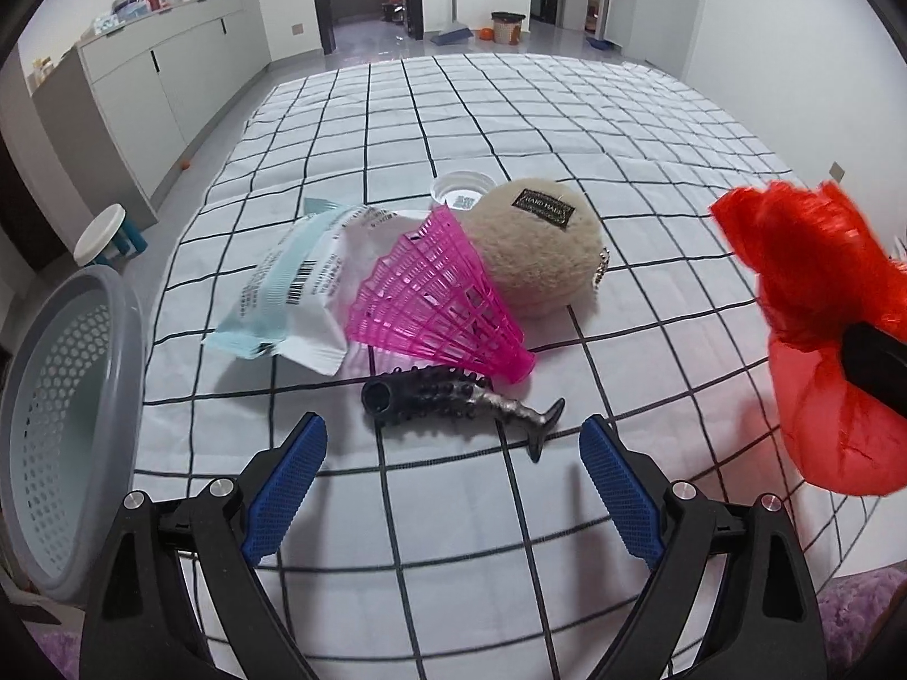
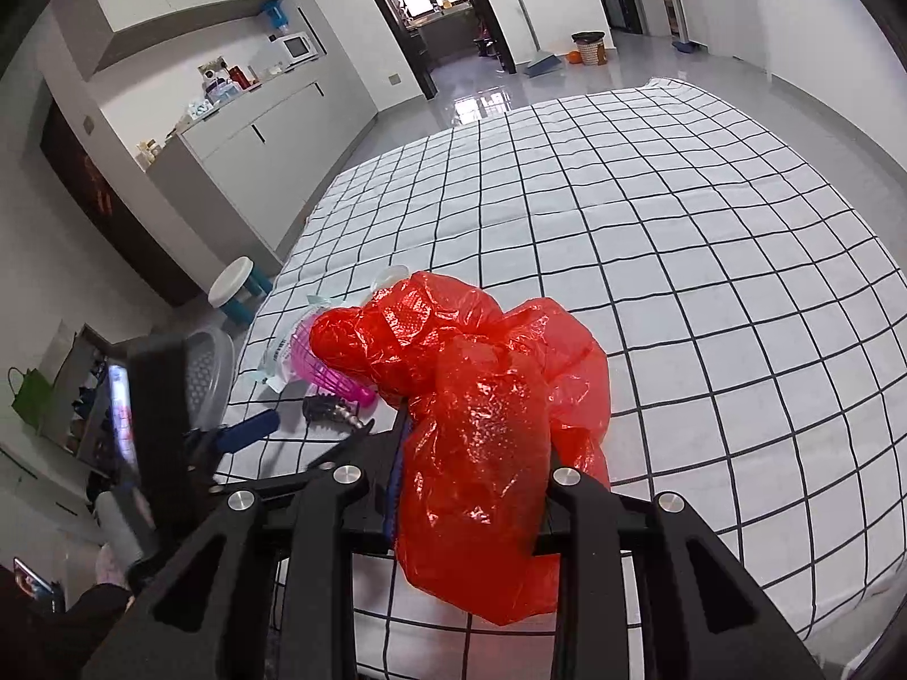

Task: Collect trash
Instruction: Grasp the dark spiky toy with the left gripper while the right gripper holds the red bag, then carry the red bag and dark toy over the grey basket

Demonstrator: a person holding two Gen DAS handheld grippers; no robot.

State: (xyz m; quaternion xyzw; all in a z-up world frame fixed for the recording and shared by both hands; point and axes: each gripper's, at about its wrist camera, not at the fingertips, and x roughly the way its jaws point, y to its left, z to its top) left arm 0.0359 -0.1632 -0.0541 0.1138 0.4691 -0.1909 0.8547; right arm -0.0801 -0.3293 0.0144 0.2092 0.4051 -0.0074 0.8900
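My right gripper (image 2: pixel 470 453) is shut on a crumpled red plastic bag (image 2: pixel 476 391) and holds it above the checked bed sheet (image 2: pixel 680 283); the bag also shows at the right of the left wrist view (image 1: pixel 816 306). My left gripper (image 1: pixel 453 453) is open and empty, just short of a black spiky toy fish (image 1: pixel 448 405). Behind the fish lie a pink plastic shuttlecock (image 1: pixel 436 294), a white and pale blue wrapper (image 1: pixel 295 289), a beige plush ball with a black label (image 1: pixel 538 249) and a clear plastic lid (image 1: pixel 462 187).
A grey perforated basket (image 1: pixel 68 425) stands off the bed's left edge. A white stool (image 1: pixel 105 232) stands on the floor beyond it. Grey cabinets (image 1: pixel 159 73) line the left wall. A waste bin (image 1: pixel 507 27) and dustpan stand far off by the doorway.
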